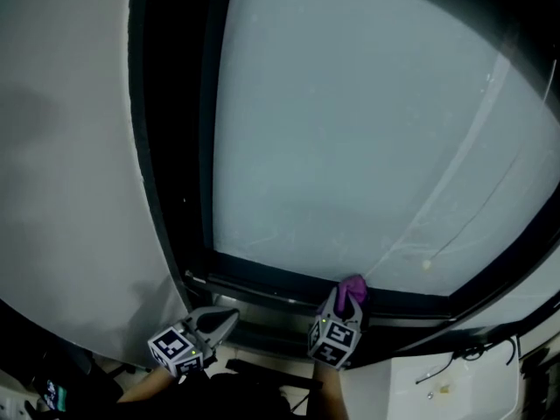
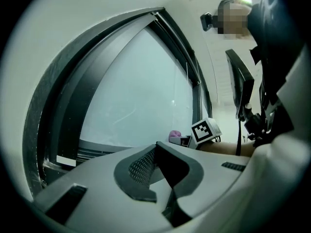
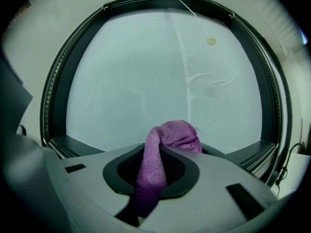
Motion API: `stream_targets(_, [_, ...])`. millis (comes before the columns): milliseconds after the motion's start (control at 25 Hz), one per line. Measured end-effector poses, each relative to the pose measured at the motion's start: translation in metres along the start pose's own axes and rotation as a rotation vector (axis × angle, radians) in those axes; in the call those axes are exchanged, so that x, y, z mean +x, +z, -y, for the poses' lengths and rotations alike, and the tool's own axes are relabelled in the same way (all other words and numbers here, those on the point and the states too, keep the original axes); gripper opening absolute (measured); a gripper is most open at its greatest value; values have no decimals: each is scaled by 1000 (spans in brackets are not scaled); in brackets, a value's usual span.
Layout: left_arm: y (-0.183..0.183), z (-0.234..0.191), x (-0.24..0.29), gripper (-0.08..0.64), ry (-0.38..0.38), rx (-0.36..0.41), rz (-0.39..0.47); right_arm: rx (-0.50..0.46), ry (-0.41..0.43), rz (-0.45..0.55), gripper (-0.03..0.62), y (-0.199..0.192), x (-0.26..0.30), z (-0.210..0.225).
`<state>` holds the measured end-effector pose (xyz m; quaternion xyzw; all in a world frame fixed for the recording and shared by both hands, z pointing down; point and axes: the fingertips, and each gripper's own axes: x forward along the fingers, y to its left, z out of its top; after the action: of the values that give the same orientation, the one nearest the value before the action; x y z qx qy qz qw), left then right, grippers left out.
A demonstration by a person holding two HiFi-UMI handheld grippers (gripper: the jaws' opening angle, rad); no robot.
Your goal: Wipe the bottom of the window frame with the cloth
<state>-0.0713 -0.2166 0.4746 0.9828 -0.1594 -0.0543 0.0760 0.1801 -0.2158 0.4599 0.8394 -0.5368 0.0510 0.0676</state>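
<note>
Grips purple terry cloth (image 3: 167, 137) between clenched right gripper (image 1: 341, 307) fingers, just short of dark bottom window frame (image 1: 280, 280); holds left gripper (image 1: 223, 318) fingers clenched, empty. Needs firm, even sideways strokes.

Low in the head view, the left gripper (image 1: 220, 322) and right gripper (image 1: 346, 299) have pale grey shells, dark mesh-textured pads (image 2: 143, 166) and white cubes (image 1: 175, 348) bearing black square markers. The clothing (image 2: 279, 57) seems dark.
</note>
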Motion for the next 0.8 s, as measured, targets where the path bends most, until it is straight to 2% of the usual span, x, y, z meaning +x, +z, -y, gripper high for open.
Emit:
stream_targets(120, [0, -1, 0, -8, 17, -6, 13, -32, 45, -45, 67, -1, 10, -7])
stream_targets(240, [0, 1, 0, -8, 25, -1, 16, -164, 151, -129, 67, -6, 18, -30])
stream_targets(320, [-1, 3, -1, -8, 35, 6, 14, -217, 206, -179, 67, -9, 21, -39])
stream_targets(600, [-9, -8, -8, -8, 149, -17, 13, -186, 396, -281, 67, -16, 28, -53])
stream_targets(800, [-9, -11, -15, -8, 213, -29, 35, -200, 441, -301, 67, -16, 30, -57])
